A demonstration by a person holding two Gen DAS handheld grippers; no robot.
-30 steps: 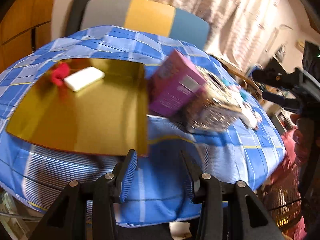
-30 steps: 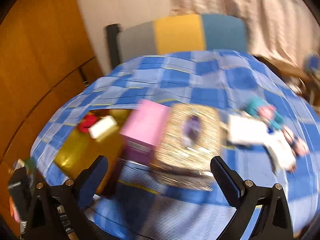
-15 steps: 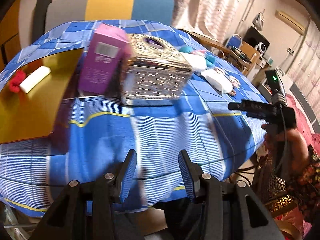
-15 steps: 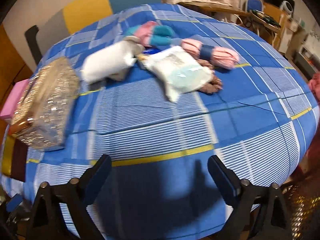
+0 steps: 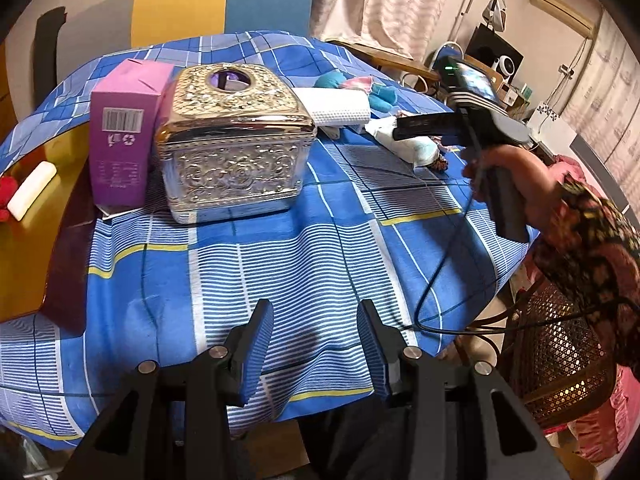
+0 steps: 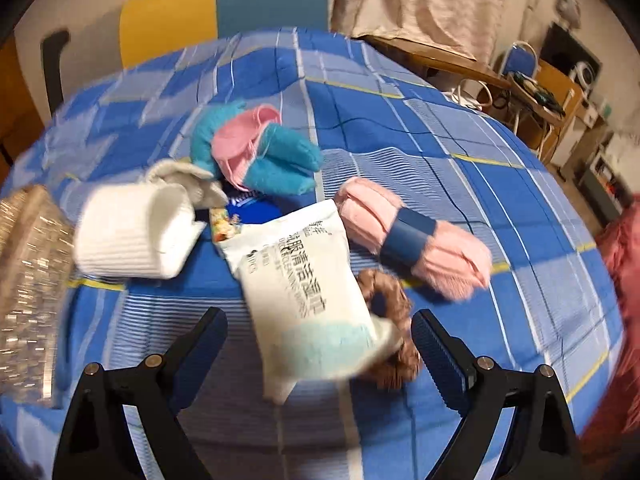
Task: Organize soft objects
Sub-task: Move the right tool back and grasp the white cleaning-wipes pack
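soft things lie in a cluster on the blue checked tablecloth (image 6: 460, 160), and our right gripper (image 6: 320, 348) hangs just above its near end. its fingers (image 6: 438, 352) are spread wide and hold nothing; between them, seen from the right wrist, sits a white wipes packet (image 6: 304, 280) with printed characters, its lower end blurred. we cannot tell whether either finger touches it. under the packet's right edge a brown braided ring (image 6: 394, 320) peeks out. just beyond, a pink roll with a dark blue band (image 6: 416, 236) lies at a slant. to the left a white ribbed roll (image 6: 132, 232) rests beside a grey-white cloth (image 6: 184, 178), and behind them a teal and pink bundle (image 6: 256, 148) sits touching the cloth. a small dark blue item (image 6: 256, 206) shows between the packet and the bundle, too hidden to name.

our left gripper (image 5: 316, 354) hovers over the near edge of the tablecloth, fingers (image 5: 256, 354) partly apart and empty. ahead of it we see an ornate silver tissue box (image 5: 234, 152) with a purple carton (image 5: 122, 136) touching its left side. farther left, a gold tray (image 5: 24, 248) holds a white bar (image 5: 32, 190) and something red (image 5: 5, 196) at the frame edge. from this view our right hand (image 5: 516, 178) grips the other tool over the soft pile.
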